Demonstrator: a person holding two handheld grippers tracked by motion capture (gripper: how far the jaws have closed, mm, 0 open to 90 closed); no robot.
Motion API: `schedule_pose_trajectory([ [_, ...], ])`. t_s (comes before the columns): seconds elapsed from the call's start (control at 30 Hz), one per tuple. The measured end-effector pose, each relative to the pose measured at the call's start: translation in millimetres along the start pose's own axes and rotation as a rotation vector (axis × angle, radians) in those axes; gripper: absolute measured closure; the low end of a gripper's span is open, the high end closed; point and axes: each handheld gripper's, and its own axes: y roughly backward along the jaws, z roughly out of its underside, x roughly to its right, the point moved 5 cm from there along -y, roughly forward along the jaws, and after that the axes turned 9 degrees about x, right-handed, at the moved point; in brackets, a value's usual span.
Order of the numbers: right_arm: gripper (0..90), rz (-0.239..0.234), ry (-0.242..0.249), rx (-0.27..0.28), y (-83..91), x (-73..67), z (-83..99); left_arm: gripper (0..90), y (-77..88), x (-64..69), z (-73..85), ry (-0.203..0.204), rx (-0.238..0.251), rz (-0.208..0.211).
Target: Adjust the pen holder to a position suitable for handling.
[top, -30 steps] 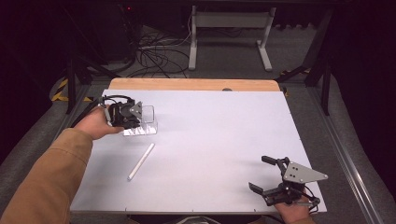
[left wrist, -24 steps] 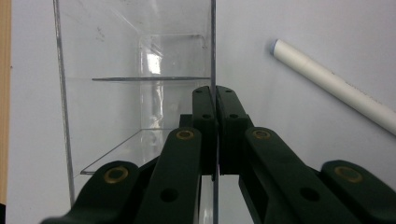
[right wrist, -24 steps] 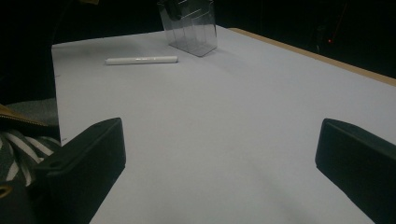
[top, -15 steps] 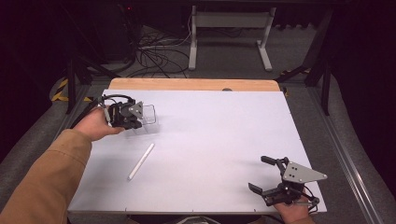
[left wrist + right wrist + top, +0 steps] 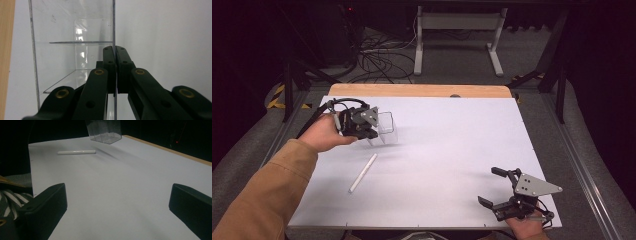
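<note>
Left claw point(image 5: 374, 131) clamped on the clear box point(image 5: 384, 129) wall — box now lifted, tilted; right claw point(image 5: 494, 187) wide

A clear plastic open-topped box point(image 5: 384, 129) is sitting over the far left part of the flat white tabletop point(image 5: 447, 150), with the left gripper point(image 5: 371, 131) lying against its left side and pinching one of its thin walls between closed jaws. A slim white marker pen point(image 5: 363, 173) is lying on the tabletop nearer the person than the box, well apart from it. The right gripper point(image 5: 496, 190) is resting at the near right corner of the tabletop, far from both, its jaws standing wide apart.
</note>
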Motion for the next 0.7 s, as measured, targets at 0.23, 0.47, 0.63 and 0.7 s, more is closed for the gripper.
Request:
schedule_pose_trajectory([
  [0.23,2.2,-0.005,-0.003,-0.004,-0.3,-0.6,0.4,88.5,-8.2,15.8,-25.8,0.009,0.017,0.058],
  [0.47,2.2,-0.002,0.001,-0.001,0.0,-0.4,-0.1,88.5,-30.3,28.8,-49.6,0.02,0.022,0.12],
  [0.63,2.2,-0.003,0.001,-0.002,0.7,0.0,0.4,88.5,-42.9,36.8,-62.0,0.002,0.021,0.151],
  [0.7,2.1,-0.003,0.0,-0.001,0.7,0.1,0.4,88.5,-48.0,39.6,-67.0,0.002,0.023,0.163],
])
